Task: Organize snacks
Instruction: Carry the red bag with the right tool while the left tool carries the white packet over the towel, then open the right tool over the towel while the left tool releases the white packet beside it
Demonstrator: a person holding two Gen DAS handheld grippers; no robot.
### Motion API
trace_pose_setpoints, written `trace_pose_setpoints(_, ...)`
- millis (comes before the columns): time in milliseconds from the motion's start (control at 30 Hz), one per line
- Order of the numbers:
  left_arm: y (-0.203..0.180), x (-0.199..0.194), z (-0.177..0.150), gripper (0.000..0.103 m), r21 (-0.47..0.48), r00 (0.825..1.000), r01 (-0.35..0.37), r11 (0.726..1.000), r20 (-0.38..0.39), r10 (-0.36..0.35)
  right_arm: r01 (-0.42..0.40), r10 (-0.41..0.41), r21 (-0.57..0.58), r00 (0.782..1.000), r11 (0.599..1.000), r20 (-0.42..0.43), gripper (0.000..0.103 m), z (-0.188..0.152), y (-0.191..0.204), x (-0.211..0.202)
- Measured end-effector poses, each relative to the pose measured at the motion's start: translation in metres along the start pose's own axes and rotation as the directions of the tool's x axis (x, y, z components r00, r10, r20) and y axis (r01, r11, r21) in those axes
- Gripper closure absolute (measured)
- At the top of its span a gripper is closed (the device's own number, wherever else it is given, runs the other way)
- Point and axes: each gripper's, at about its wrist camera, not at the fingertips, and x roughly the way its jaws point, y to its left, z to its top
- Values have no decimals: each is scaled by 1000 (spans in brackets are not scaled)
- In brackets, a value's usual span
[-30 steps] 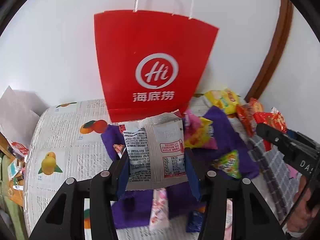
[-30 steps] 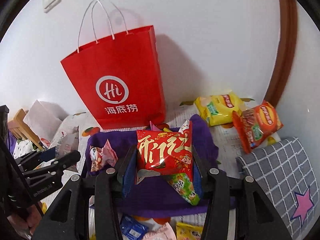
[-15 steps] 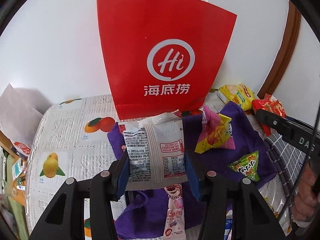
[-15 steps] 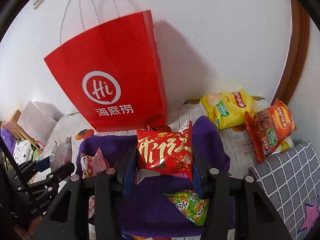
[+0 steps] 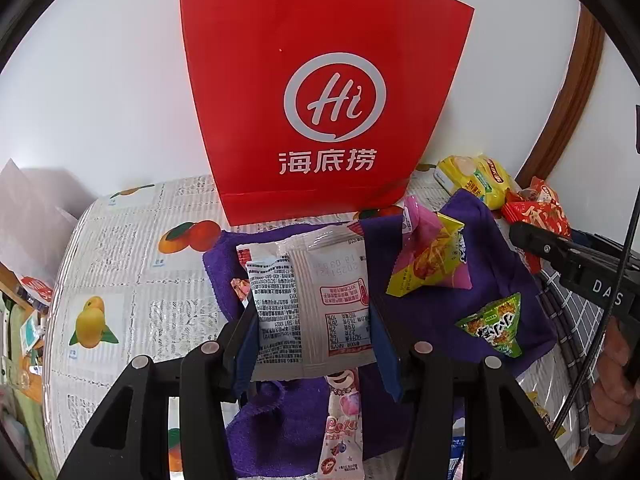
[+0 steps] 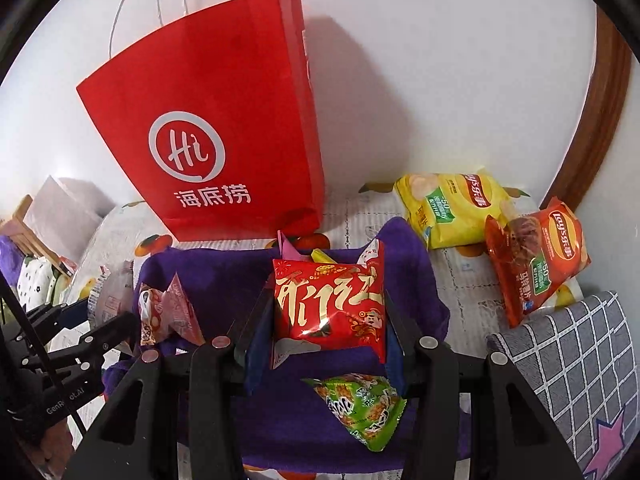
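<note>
The left gripper [image 5: 312, 320] is pinching a white sachet pair [image 5: 310, 304] between its blue pads, holding it up above a purple towel [image 5: 472, 280]. The right gripper [image 6: 322, 336] is clamping a red foil snack packet [image 6: 330, 304] the same way, over the same towel.

Under the left gripper a pink candy packet [image 5: 342, 432] is lying on the towel, and further right a pink-and-yellow triangular snack [image 5: 432, 256] and a green triangular snack [image 5: 496, 326] are resting there too. In the right wrist view a pinkish triangular packet [image 6: 168, 312] is sitting near the towel's left edge.

Just behind the towel a red paper bag [image 5: 328, 92] is standing upright against the white wall on the worktop [image 5: 120, 272], which is wearing a fruit-print cloth. To the right, a yellow chip bag [image 6: 456, 208] and an orange chip bag [image 6: 536, 256] are lying beside each other, near a grey checked cushion [image 6: 568, 360].
</note>
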Motion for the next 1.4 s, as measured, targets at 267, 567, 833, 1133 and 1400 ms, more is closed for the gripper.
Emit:
trace_pose_setpoints(267, 2, 0, 0, 55, -15, 1000, 9, 1000, -6, -9, -23, 22, -24, 999, 999, -24, 54, -1, 5, 2)
trace_pose_setpoints(567, 4, -1, 1, 55, -30, 1000, 7, 1000, -10, -7, -14, 10, -46, 996, 999, -84, 54, -5, 7, 17)
trace_pose_setpoints(833, 3, 3, 1, 55, -28, 1000, 7, 1000, -24, -8, -5, 0, -41, 993, 999, -119, 53, -8, 0, 27)
trace_pose_setpoints(1133, 3, 5, 0, 55, -27, 999, 8, 1000, -32, -9, 26, -34, -52, 987, 998, -158, 52, -12, -2, 40)
trace_pose_setpoints(1400, 2, 6, 0, 55, -22, 999, 9, 1000, -40, -10, 41, -49, -50, 985, 998, -165, 49, -11, -5, 42)
